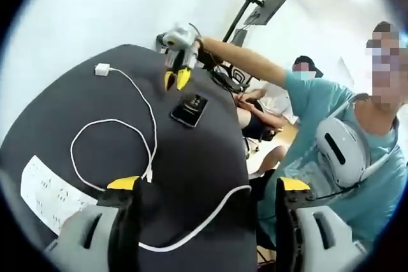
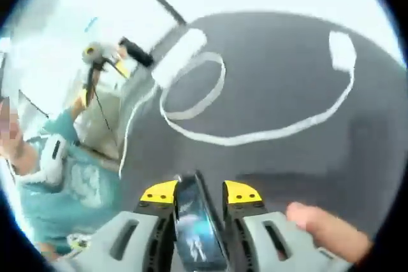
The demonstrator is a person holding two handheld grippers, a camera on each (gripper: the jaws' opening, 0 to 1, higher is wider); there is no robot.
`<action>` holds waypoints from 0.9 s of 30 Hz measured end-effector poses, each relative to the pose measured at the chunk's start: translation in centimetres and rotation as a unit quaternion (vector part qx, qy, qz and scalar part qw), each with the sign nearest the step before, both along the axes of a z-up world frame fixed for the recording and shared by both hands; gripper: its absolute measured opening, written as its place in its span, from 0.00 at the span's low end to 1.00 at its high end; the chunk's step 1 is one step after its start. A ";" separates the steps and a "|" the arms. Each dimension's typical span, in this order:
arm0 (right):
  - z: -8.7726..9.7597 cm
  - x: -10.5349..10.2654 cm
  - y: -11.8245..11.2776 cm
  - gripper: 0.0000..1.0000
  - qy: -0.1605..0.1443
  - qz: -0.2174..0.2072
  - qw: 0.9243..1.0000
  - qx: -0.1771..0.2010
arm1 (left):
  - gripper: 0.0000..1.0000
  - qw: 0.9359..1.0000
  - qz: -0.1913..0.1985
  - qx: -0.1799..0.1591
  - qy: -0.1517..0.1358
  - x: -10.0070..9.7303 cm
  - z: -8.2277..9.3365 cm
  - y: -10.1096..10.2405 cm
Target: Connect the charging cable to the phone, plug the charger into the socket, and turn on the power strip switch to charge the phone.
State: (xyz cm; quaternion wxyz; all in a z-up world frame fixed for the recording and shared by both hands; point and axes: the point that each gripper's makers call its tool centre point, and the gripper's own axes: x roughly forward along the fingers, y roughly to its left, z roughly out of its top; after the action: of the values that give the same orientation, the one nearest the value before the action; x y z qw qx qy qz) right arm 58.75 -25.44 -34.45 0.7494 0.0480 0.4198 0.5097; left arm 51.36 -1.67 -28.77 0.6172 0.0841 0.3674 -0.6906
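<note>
Phone, rigid, slick, pinched edgewise low in the frame by right gripper. Cable limp; grasp near plug. Left gripper spread, empty.

Both views above shared table

One dark round table carries one black glossy phone, one white square charger block, one white looping cable and one white oblong power strip. Two yellow-tipped grey hand-held grippers: left, right. One black tilted monitor behind.
</note>
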 end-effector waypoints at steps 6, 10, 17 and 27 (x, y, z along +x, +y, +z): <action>0.4 3.2 2.8 0.27 -0.019 -0.157 0.987 0.021 | 0.79 1.000 0.004 -0.027 -0.006 -1.3 0.0 1.0; -2.3 5.5 5.0 0.23 0.061 -0.249 0.966 -0.030 | 0.79 0.999 -0.005 -0.045 -0.011 -3.1 0.1 1.9; -5.3 8.6 9.1 0.25 0.032 -0.268 0.952 -0.145 | 0.77 0.994 -0.005 -0.113 -0.012 -5.6 1.5 2.8; -6.6 9.7 10.2 0.28 0.029 -0.296 0.918 -0.263 | 0.75 0.990 -0.006 -0.140 -0.009 -8.5 0.1 7.1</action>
State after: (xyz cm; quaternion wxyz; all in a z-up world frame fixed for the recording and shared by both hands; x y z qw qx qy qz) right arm 68.41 -15.24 -41.02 0.8392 -0.0134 0.5268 0.1340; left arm 42.88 5.41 -28.65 0.6220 0.0058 0.2608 -0.7383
